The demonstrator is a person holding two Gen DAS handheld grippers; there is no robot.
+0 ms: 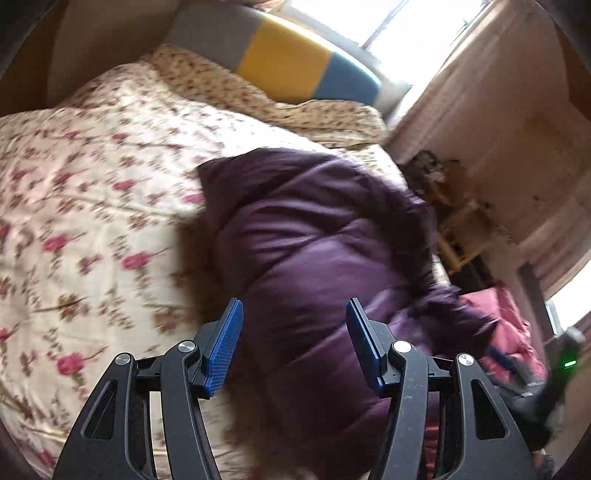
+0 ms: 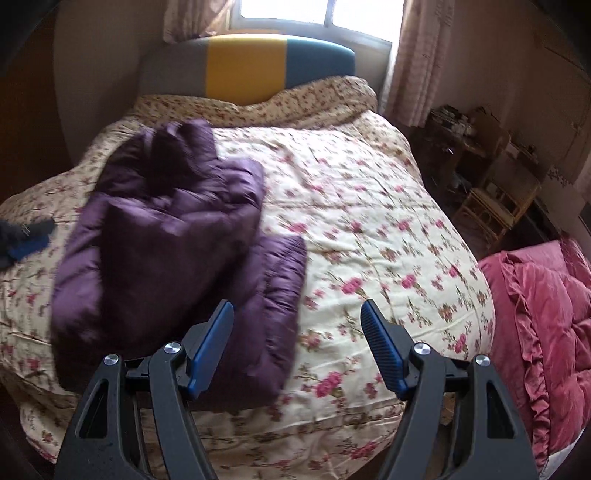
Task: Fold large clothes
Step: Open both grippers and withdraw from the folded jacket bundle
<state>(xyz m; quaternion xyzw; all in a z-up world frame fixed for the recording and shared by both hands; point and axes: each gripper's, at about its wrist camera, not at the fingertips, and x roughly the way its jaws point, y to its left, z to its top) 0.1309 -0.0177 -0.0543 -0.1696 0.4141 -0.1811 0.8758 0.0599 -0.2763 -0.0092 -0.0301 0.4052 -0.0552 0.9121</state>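
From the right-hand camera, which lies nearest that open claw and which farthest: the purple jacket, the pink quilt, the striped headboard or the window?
Measured from the right gripper, in the right wrist view:
1. Purple jacket, just ahead and to the left on the flowered bedspread.
2. Pink quilt, off the bed's right side.
3. Striped headboard, at the bed's far end.
4. Window, behind the headboard.

I could read no text, label, brand or number on anything in either of my wrist views.
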